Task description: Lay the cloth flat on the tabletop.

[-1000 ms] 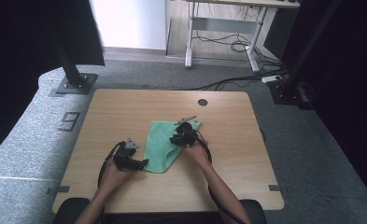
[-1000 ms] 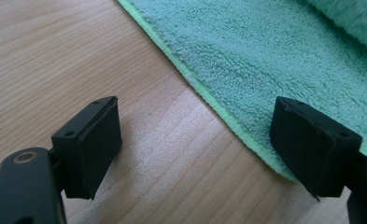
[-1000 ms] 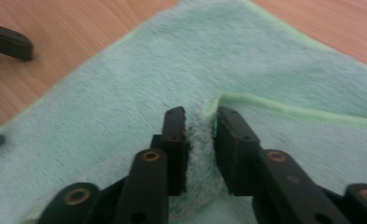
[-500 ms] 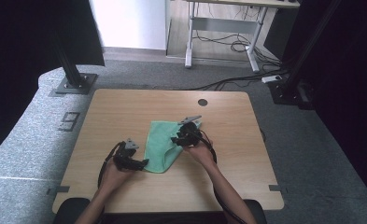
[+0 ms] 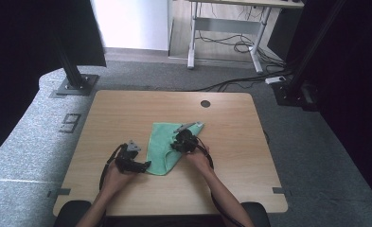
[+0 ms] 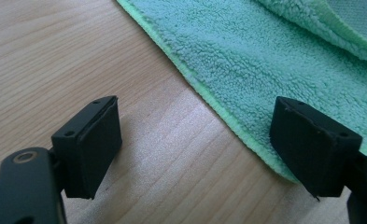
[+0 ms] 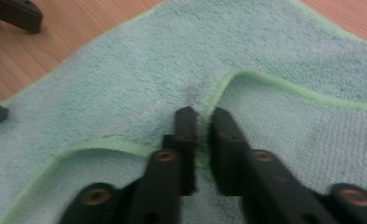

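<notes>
Right jaws: having just been closing, now pinching a fold of the cloth (image 7: 125, 74), gathering an edge to lift
Right gripper (image 5: 181, 142): sitting on the cloth's middle
Left jaws: standing wide, holding nothing
Left gripper (image 5: 143, 165): waiting by the near edge, likely to steady it
Cloth: lying mid-table (image 5: 250, 156)

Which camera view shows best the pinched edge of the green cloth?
The right gripper view: the right tool is shut on the green cloth at its hem. The high view shows it small; the left gripper view shows another, flat edge.
</notes>
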A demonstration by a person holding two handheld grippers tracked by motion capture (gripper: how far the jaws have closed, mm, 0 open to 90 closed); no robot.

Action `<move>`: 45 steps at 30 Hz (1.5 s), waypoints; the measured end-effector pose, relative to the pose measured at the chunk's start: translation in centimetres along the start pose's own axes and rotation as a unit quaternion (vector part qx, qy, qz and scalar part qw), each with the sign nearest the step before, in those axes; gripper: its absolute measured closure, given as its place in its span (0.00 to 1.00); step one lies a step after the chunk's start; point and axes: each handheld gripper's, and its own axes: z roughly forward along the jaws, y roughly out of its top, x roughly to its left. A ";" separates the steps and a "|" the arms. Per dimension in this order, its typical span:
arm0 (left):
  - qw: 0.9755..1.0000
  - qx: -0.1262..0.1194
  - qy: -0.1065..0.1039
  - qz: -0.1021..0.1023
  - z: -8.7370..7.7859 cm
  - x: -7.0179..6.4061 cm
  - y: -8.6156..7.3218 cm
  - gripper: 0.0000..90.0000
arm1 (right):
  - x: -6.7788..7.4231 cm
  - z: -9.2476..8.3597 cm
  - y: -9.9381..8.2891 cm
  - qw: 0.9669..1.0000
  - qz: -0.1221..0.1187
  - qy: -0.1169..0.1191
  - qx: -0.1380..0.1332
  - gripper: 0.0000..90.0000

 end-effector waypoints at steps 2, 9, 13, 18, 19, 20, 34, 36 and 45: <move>1.000 0.000 0.000 0.000 0.0 0.0 0.0 0.19 | 0.3 -0.4 0.1 1.000 -0.009 -0.011 0.003 0.96; 1.000 -0.001 0.003 -0.001 0.0 0.0 0.0 0.19 | 0.0 -4.0 -0.4 1.000 -0.001 -0.013 -0.003 0.96; 1.000 -0.002 0.003 -0.003 0.0 -0.1 -0.1 0.19 | -0.5 -6.4 -2.2 1.000 0.009 -0.012 -0.003 0.95; 1.000 -0.003 0.003 -0.003 0.0 -0.1 -0.1 0.19 | -1.0 -8.9 -5.3 1.000 0.026 -0.014 -0.001 0.94; 1.000 -0.003 0.003 -0.003 0.0 -0.1 -0.1 0.19 | -1.0 -9.3 -6.0 0.999 0.030 -0.011 0.001 0.94; 1.000 -0.003 0.003 -0.003 0.0 -0.1 -0.1 0.19 | -1.1 -9.6 -6.7 0.999 0.035 -0.010 0.004 0.94; 1.000 -0.008 0.013 0.010 -0.4 -0.5 0.3 0.17 | -1.4 -12.8 -11.9 0.997 0.068 -0.035 0.000 0.64; 1.000 -0.021 0.005 0.010 -1.1 -0.7 0.5 0.17 | -1.7 -13.2 -11.3 0.997 0.065 -0.050 -0.009 0.55; 1.000 0.007 0.009 0.025 -1.7 -1.5 -0.5 0.17 | -1.7 -10.2 -10.6 0.996 0.061 -0.067 0.005 0.43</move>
